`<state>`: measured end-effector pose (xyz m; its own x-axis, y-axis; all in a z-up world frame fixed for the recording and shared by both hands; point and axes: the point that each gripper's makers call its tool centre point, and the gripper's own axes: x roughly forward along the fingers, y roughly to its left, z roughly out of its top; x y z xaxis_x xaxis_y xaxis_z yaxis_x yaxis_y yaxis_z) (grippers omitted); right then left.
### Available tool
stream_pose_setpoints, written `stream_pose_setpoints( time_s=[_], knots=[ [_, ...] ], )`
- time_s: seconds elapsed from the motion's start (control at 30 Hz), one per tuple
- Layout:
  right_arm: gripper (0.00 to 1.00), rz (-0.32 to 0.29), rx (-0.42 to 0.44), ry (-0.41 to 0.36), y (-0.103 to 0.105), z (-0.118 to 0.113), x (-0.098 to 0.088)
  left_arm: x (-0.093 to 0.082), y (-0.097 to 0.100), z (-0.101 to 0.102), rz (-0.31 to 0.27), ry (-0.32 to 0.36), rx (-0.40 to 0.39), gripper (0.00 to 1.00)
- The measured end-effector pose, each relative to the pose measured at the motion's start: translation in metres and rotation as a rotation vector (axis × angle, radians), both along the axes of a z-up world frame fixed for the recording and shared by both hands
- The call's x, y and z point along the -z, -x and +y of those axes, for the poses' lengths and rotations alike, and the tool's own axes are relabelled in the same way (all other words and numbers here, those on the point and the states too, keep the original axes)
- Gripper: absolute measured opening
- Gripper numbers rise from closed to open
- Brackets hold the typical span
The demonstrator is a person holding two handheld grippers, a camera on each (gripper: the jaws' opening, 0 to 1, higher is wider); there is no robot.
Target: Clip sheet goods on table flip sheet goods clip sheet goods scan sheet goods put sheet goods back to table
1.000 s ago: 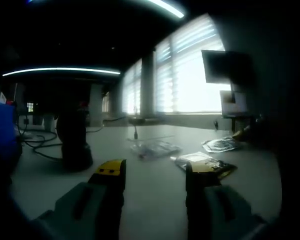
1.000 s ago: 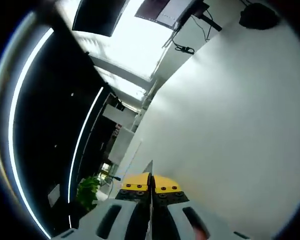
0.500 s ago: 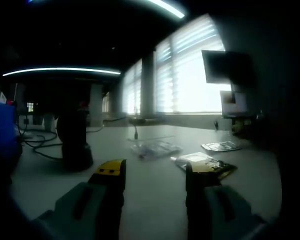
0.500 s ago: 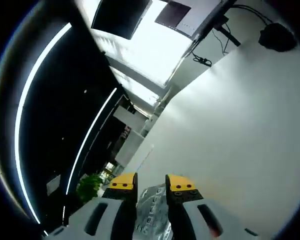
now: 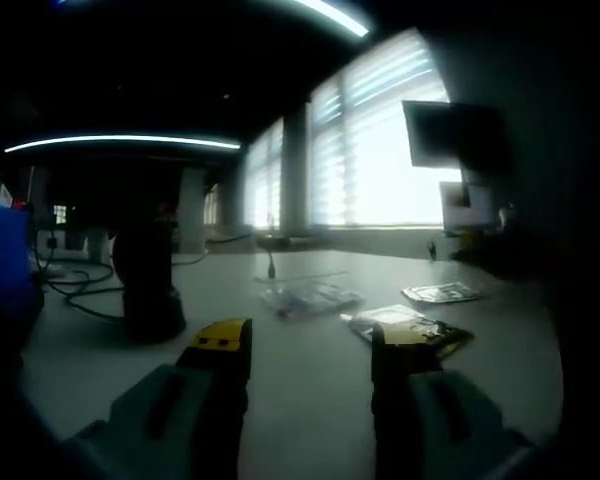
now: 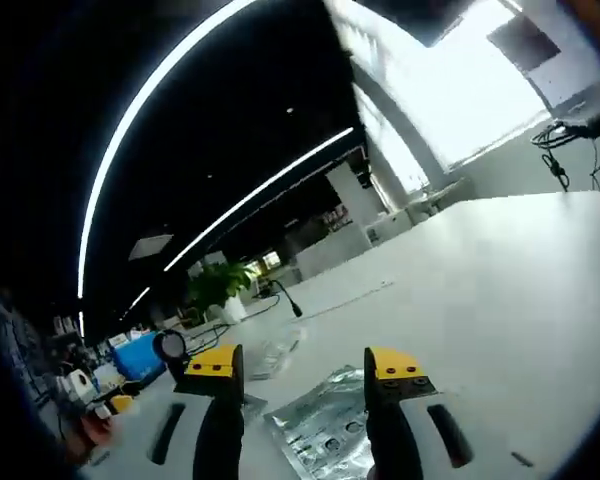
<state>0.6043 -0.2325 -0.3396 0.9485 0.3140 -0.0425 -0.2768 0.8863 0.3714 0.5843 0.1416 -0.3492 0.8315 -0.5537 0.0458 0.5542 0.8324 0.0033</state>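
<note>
**A:** Where is the sheet good?

**B:** A silvery sheet good point(image 6: 325, 432) lies flat on the white table point(image 6: 500, 290), just past and between the jaws of the right gripper point(image 6: 305, 362), which stand spread and hold nothing. It looks set down.

**A:** And the left gripper point(image 5: 310, 338)?

**B:** Spread too, empty, low over the table. More packets point(image 5: 410, 326) lie ahead to its right, a dark stand point(image 5: 148, 280) to the far left.

**A:** Room to move?

**B:** Bare tabletop right of the sheet; clutter sits far left.
</note>
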Motion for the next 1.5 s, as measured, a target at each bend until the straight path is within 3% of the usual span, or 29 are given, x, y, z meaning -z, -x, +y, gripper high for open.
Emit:
stream_pose_setpoints(
  time_s=[0.1, 0.23, 0.37, 0.47, 0.5, 0.6, 0.7, 0.87, 1.0, 1.3, 1.5],
  knots=[
    [0.45, 0.003, -0.045, 0.079, -0.003, 0.008, 0.004, 0.000, 0.000, 0.000, 0.001, 0.000, -0.002, 0.41],
    [0.48, 0.006, -0.076, 0.257, -0.009, 0.008, 0.010, 0.001, 0.000, 0.000, 0.000, -0.005, 0.000, 0.41],
    [0.50, 0.048, -0.138, 0.433, -0.013, 0.009, 0.027, 0.000, 0.000, 0.000, 0.000, -0.001, 0.000, 0.41],
    [0.49, 0.083, -0.203, 0.478, -0.013, 0.013, 0.040, 0.000, 0.000, 0.000, 0.000, -0.002, 0.001, 0.41],
    [0.49, 0.100, -0.255, 0.485, -0.011, 0.017, 0.045, 0.000, 0.000, 0.000, 0.000, -0.002, 0.001, 0.41],
    [0.47, 0.084, -0.298, 0.447, -0.012, 0.015, 0.044, 0.000, 0.000, 0.000, 0.000, -0.002, 0.001, 0.41],
    [0.47, 0.094, -0.369, 0.468, -0.009, 0.012, 0.050, 0.000, 0.000, 0.000, 0.000, -0.002, 0.001, 0.41],
    [0.47, 0.115, -0.399, 0.476, -0.011, 0.004, 0.059, 0.001, 0.000, 0.000, 0.001, -0.005, 0.002, 0.41],
    [0.48, 0.125, -0.440, 0.527, -0.006, 0.010, 0.065, 0.001, 0.000, 0.000, 0.002, -0.007, 0.000, 0.41],
    [0.46, 0.164, -0.446, 0.575, -0.009, 0.003, 0.080, 0.002, 0.000, -0.001, 0.004, -0.009, 0.002, 0.41],
    [0.46, 0.170, -0.431, 0.557, -0.008, 0.001, 0.082, 0.002, 0.000, -0.001, 0.004, -0.008, 0.002, 0.41]
  ],
)
